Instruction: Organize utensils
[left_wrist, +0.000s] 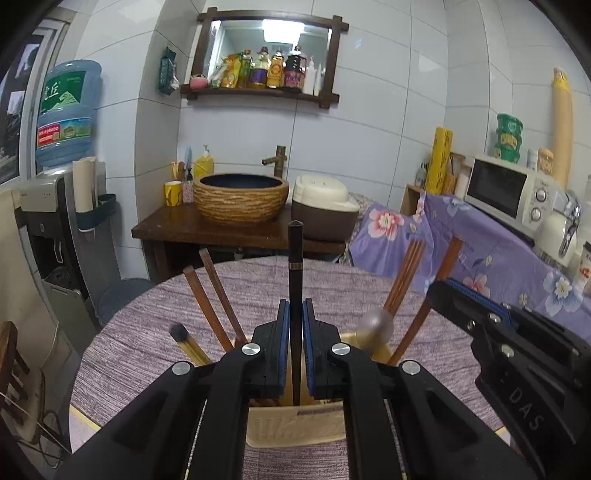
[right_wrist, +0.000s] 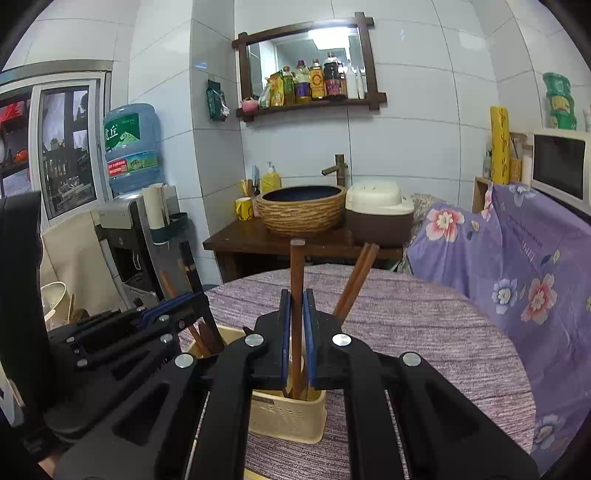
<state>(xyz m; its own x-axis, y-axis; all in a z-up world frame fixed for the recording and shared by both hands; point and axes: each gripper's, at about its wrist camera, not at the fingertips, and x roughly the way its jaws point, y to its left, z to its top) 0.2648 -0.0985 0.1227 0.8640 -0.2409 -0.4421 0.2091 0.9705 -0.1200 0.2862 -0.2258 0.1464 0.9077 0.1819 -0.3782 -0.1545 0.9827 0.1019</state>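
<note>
I have the left claw (left_wrist: 294, 321) clamped on a black chopstick (left_wrist: 295, 258) and the right claw (right_wrist: 296, 321) on a brown one (right_wrist: 296, 273), both standing in the cream holder (right_wrist: 288, 417) on the worktop (right_wrist: 424, 332); most utensils look sorted; releasing remains.

Both grippers are matte black plastic. The left gripper (left_wrist: 294, 325) and the right gripper (right_wrist: 296, 325) each have two flat fingers lined with blue pads (left_wrist: 283, 332) — joined to angled link arms by round silver screws (left_wrist: 251, 348). White letters "DAS" (left_wrist: 526, 410) mark the right gripper's side.
</note>
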